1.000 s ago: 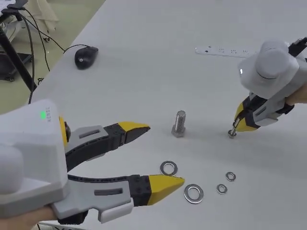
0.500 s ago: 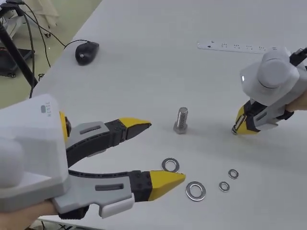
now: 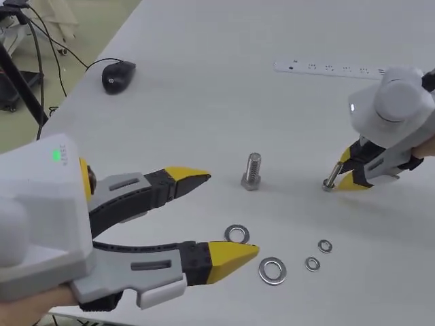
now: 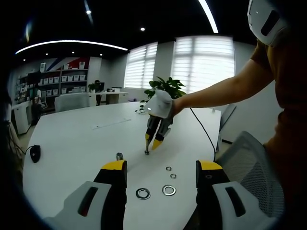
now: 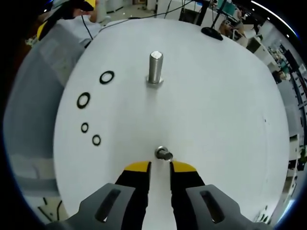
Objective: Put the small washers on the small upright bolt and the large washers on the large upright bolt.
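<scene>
The left gripper (image 3: pixel 228 214) has a boxy white housing with a green light and small grey lettering. Its grey slotted jaw arms run into black ribbed sections and pointed yellow tips. The right gripper (image 3: pixel 342 170) has a rounded white housing with a small white light, a black cable (image 3: pixel 428 79) and the same grey, black and yellow jaws. The person wears an orange short sleeve (image 4: pixel 263 50) and a white headset (image 4: pixel 265 18).

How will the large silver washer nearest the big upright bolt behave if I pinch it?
The large silver metal washer lies flat on the smooth white table, so it probably slides before lifting. It looks thin and rigid, likely light.
</scene>
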`<state>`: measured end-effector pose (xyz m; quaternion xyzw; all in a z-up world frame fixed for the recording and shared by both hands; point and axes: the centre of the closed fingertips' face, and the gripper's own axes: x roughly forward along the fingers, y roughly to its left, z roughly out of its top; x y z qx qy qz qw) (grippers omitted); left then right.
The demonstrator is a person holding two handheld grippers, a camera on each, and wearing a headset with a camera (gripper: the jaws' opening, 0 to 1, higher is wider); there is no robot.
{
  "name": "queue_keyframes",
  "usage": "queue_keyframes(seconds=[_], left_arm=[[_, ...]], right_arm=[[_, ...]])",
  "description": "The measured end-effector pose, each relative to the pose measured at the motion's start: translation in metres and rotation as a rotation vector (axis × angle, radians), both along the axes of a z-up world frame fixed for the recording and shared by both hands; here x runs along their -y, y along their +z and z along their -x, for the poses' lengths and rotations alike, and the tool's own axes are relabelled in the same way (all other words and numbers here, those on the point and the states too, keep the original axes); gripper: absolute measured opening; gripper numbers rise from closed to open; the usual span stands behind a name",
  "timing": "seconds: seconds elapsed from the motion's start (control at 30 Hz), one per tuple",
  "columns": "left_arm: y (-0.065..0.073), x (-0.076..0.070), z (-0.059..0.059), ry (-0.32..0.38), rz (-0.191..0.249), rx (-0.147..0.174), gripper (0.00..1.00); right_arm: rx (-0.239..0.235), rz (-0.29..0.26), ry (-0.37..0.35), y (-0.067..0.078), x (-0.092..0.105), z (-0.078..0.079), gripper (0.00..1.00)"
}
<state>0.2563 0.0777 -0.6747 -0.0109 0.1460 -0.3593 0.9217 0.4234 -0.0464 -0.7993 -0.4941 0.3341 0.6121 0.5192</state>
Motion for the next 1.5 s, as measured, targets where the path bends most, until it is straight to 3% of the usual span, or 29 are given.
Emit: queue_keyframes(seconds=[0.77, 1.27, 1.5], left_arm=[[0.018, 0.008, 0.021, -0.007, -0.026, 0.050, 0.58], [0.023, 0.015, 0.031, -0.011, -0.031, 0.058, 0.58], [0.024, 0.018, 0.032, -0.014, -0.026, 0.060, 0.58]], right_arm=[[0.001, -0.020, 0.022, 0.019, 0.008, 0.048, 0.16], [-0.068, -0.015, 0.075, -0.001, 0.004, 0.095, 0.16], [-0.094, 0.000, 0.070, -0.016, 0.004, 0.102, 0.17]])
